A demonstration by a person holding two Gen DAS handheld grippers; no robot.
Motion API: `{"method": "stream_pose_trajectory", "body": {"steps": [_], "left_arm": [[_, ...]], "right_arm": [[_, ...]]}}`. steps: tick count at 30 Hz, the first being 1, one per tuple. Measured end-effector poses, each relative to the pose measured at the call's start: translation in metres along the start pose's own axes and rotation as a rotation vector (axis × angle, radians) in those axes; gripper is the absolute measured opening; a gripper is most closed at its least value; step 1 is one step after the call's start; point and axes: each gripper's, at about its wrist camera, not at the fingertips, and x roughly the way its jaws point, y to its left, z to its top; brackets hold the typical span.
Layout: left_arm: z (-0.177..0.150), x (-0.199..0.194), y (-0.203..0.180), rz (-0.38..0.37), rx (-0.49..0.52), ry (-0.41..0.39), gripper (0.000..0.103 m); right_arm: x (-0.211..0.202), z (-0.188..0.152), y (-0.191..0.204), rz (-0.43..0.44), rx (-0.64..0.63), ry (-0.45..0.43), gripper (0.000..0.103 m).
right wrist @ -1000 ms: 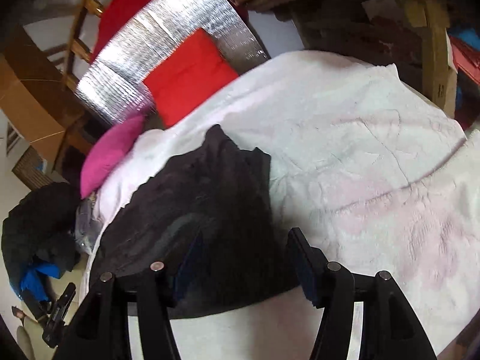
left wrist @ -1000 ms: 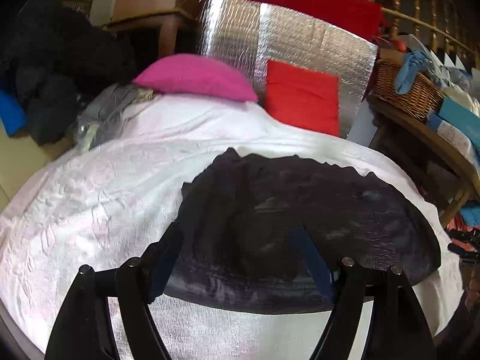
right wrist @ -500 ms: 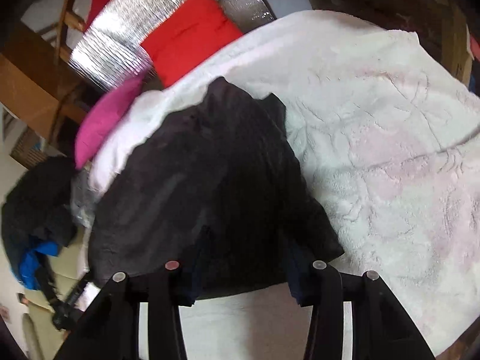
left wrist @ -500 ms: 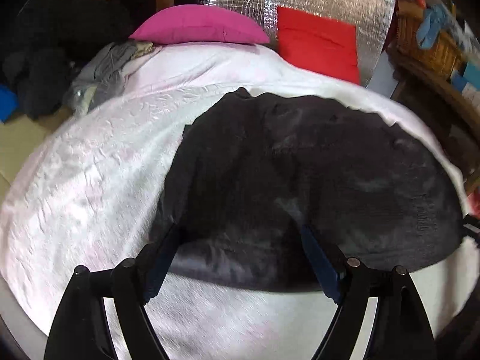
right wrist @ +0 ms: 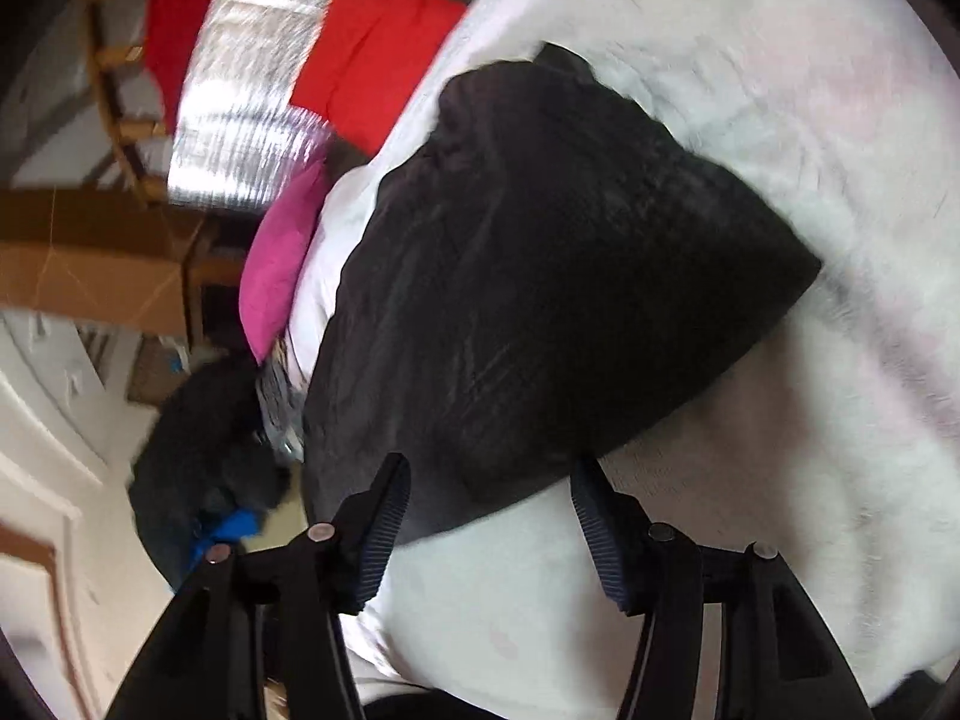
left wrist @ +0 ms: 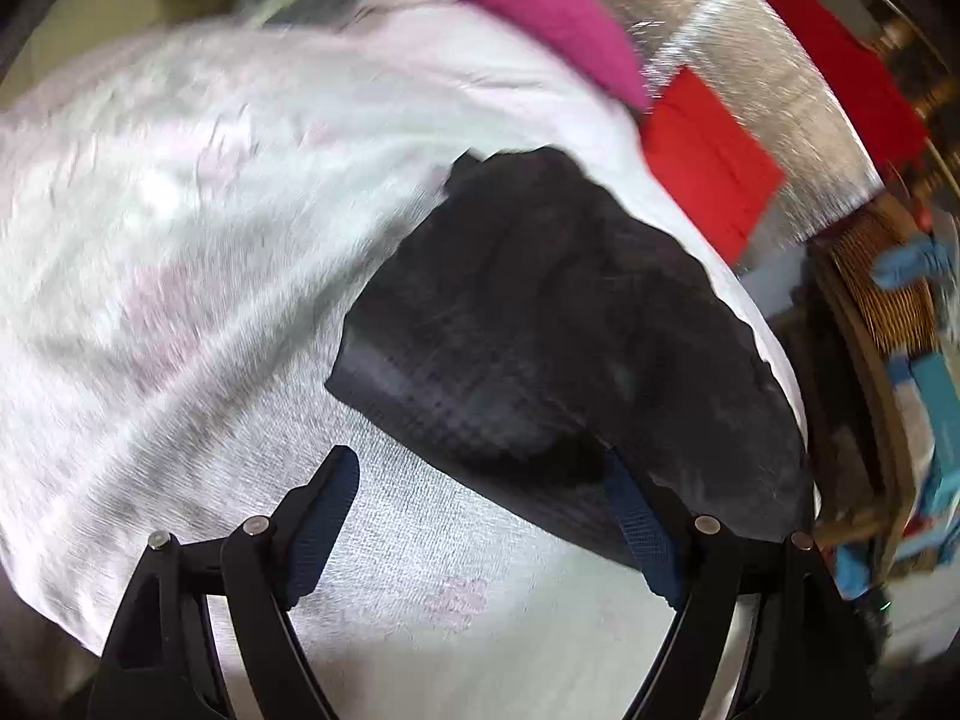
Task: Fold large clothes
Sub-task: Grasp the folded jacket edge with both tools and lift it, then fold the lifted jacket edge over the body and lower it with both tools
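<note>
A black garment [left wrist: 570, 330] lies folded on the white bedspread [left wrist: 180, 210]. My left gripper [left wrist: 480, 480] hovers open and wide over the garment's near left corner. Its right finger [left wrist: 630, 516] is at the cloth's edge and its left finger is over bare bedspread. In the right wrist view the same garment [right wrist: 540, 270] fills the middle, lying on the bedspread [right wrist: 810, 90]. My right gripper [right wrist: 489, 480] is at its near edge with jaws opening. The hem lies between the fingertips, and the pads do not press on it.
At the head of the bed lie a pink cushion [left wrist: 540, 18] and a red cushion [left wrist: 708, 162] against a silver foil board [left wrist: 750, 60]. A wicker basket [left wrist: 882, 276] stands on a shelf to the right. Dark clothes [right wrist: 204, 438] are heaped on the floor at the left.
Both grippers have sunk toward the bed and rolled, so the garment looks larger and tilted. The right jaws narrowed and then widened again. The garment has stayed flat on the bedspread.
</note>
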Motion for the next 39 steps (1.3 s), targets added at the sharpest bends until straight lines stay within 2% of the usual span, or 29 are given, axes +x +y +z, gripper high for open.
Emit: {"method": "stream_pose_trajectory", "body": {"steps": [3, 7, 10, 12, 15, 17, 19, 23, 24, 26, 30, 31, 34, 35, 36, 37, 38, 39], "left_arm": [[0.008, 0.008, 0.004, -0.032, -0.069, -0.013, 0.084], [0.014, 0.012, 0.007, -0.071, -0.119, -0.060, 0.081], [0.017, 0.015, 0.009, -0.056, -0.136, -0.087, 0.058], [0.013, 0.011, 0.002, -0.060, -0.106, -0.123, 0.052], [0.009, 0.011, -0.016, -0.003, -0.004, -0.145, 0.051], [0.002, 0.016, -0.014, 0.029, 0.008, -0.130, 0.055], [0.004, 0.020, -0.009, 0.037, -0.017, -0.114, 0.070], [0.006, 0.020, 0.004, 0.002, -0.082, -0.073, 0.074], [0.007, 0.019, 0.007, -0.009, -0.093, -0.059, 0.077], [0.008, 0.011, 0.017, -0.037, -0.130, -0.043, 0.078], [0.012, -0.002, 0.042, -0.098, -0.232, -0.038, 0.080], [0.013, 0.002, 0.041, -0.100, -0.244, -0.041, 0.080], [0.016, 0.014, 0.034, -0.119, -0.254, -0.051, 0.079], [0.016, 0.015, 0.032, -0.124, -0.252, -0.054, 0.075], [0.016, 0.018, 0.030, -0.133, -0.250, -0.055, 0.063], [0.011, 0.017, 0.029, -0.132, -0.249, -0.057, 0.058], [0.010, 0.015, 0.033, -0.135, -0.251, -0.066, 0.056], [0.011, 0.015, 0.032, -0.140, -0.253, -0.074, 0.051]], "right_arm": [[0.014, 0.008, -0.013, 0.029, 0.114, -0.027, 0.063], [0.020, 0.016, -0.014, 0.041, 0.146, -0.120, 0.062], [0.016, 0.016, -0.004, -0.013, 0.085, -0.199, 0.052], [0.011, 0.014, 0.013, -0.070, -0.005, -0.257, 0.040], [0.003, 0.010, 0.040, -0.132, -0.146, -0.352, 0.039], [0.012, 0.014, 0.038, -0.180, -0.149, -0.327, 0.039], [0.021, 0.018, 0.021, -0.198, -0.084, -0.273, 0.039], [0.013, 0.023, 0.020, -0.140, -0.063, -0.237, 0.041], [0.008, 0.023, 0.018, -0.122, -0.051, -0.230, 0.048], [-0.002, 0.024, 0.010, -0.104, -0.007, -0.221, 0.053], [-0.026, 0.030, -0.020, -0.046, 0.116, -0.268, 0.071], [-0.030, 0.033, -0.028, -0.031, 0.142, -0.281, 0.074], [-0.022, 0.047, -0.046, 0.037, 0.220, -0.257, 0.074], [-0.023, 0.050, -0.047, 0.059, 0.228, -0.271, 0.073], [-0.025, 0.052, -0.046, 0.065, 0.219, -0.287, 0.073], [-0.025, 0.054, -0.044, 0.062, 0.207, -0.297, 0.073], [-0.022, 0.055, -0.042, 0.051, 0.199, -0.307, 0.067], [-0.019, 0.057, -0.041, 0.035, 0.194, -0.316, 0.055]]}}
